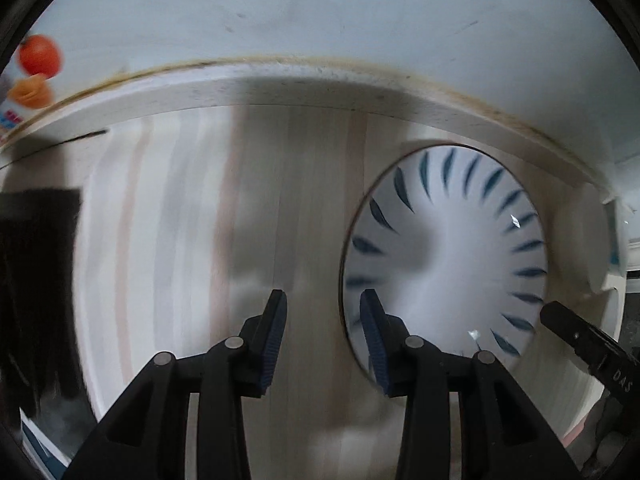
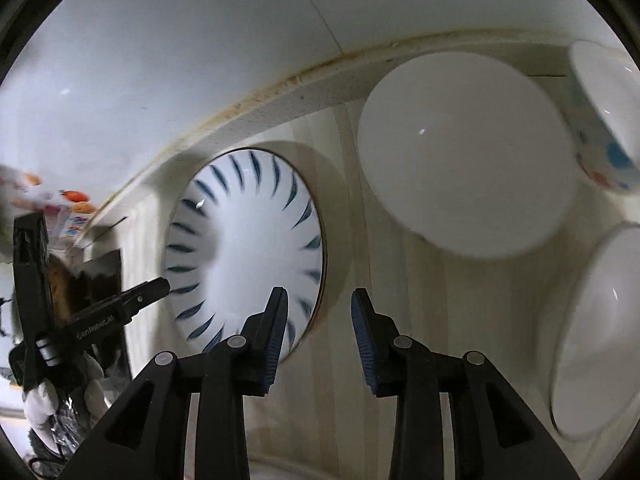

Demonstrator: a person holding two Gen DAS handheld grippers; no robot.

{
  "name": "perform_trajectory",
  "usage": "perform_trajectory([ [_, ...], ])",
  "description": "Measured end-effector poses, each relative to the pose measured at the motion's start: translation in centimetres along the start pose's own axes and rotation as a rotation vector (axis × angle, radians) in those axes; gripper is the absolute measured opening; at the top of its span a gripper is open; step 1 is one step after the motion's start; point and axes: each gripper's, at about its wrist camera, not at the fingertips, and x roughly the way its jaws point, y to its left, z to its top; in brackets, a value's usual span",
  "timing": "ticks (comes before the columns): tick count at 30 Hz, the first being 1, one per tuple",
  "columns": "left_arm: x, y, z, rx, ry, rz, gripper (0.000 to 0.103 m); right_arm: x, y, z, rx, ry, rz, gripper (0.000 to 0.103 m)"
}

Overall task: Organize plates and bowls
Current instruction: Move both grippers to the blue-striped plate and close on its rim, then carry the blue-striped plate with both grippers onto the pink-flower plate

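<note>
Firstly, left wrist view: left gripper [image 1: 322, 304] points down at the pale striped wooden worktop [image 1: 180, 220]. Its blue-padded fingers [image 1: 276, 336] stand moderately apart with nothing between them; bare wood shows in the gap. The right-hand finger overlaps the near rim of the round white plate with dark blue leaf strokes [image 1: 448, 248] in the picture; contact cannot be told. That plate lies flat on the worktop, close to the raised white back edge [image 1: 280, 88]. One black finger of the right gripper [image 1: 576, 332] enters from the lower right, tip beside the plate's rim. Frame is motion-blurred.

Right wrist view: right gripper [image 2: 320, 304], fingers [image 2: 362, 336] parted, empty, wood visible between them. Blue-stroked plate sits just left of the left-hand finger, which overlaps its rim. A plain white round plate [image 2: 460, 152] lies beyond to the right, near the back edge. A white bowl with blue and orange marks [image 2: 608, 120] sits at far right, a plain white bowl [image 2: 596, 332] below it. Left gripper appears at left, one fingertip near the patterned plate's rim, held by a gloved hand [image 2: 52, 396].
</note>
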Motion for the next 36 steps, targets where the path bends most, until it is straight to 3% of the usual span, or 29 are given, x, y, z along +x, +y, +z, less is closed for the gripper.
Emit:
perform_trajectory([
  [5, 1.2, -0.4, 1.8, 0.026, 0.011, -0.049, 0.038, 2.3, -0.1, 1.2, 0.002, 0.021, -0.008, 0.035],
  [7, 1.2, -0.8, 2.2, 0.048, 0.004, -0.049, 0.035, 2.8, 0.0, 1.4, -0.009, 0.02, -0.009, 0.017],
  [8, 1.1, -0.9, 2.3, 0.052, 0.001, -0.053, 0.032, 3.1, 0.2, 1.4, -0.02, 0.019, -0.011, 0.014],
  [9, 1.0, -1.0, 2.3, 0.057, -0.004, -0.062, 0.023, 3.2, 0.5, 1.4, -0.034, 0.017, -0.021, 0.013],
  [18, -0.8, -1.2, 0.7, 0.071, -0.03, -0.037, 0.022, 3.1, 1.1, 1.2, -0.065, 0.003, -0.02, 0.013],
  [25, -5.3, -0.8, -0.9, 0.068, -0.085, -0.065, 0.022, -0.1, 2.3, -0.2, -0.099, -0.017, 0.007, 0.013],
  [31, -11.2, -1.3, -5.7, 0.075, -0.157, -0.067, 0.022, -4.7, 2.9, -2.7, -0.15, -0.033, 0.038, 0.013],
  [36, -13.7, -2.8, -9.3, 0.066, -0.189, -0.074, 0.022, -8.8, 3.4, -6.4, -0.208, -0.048, 0.048, 0.013],
])
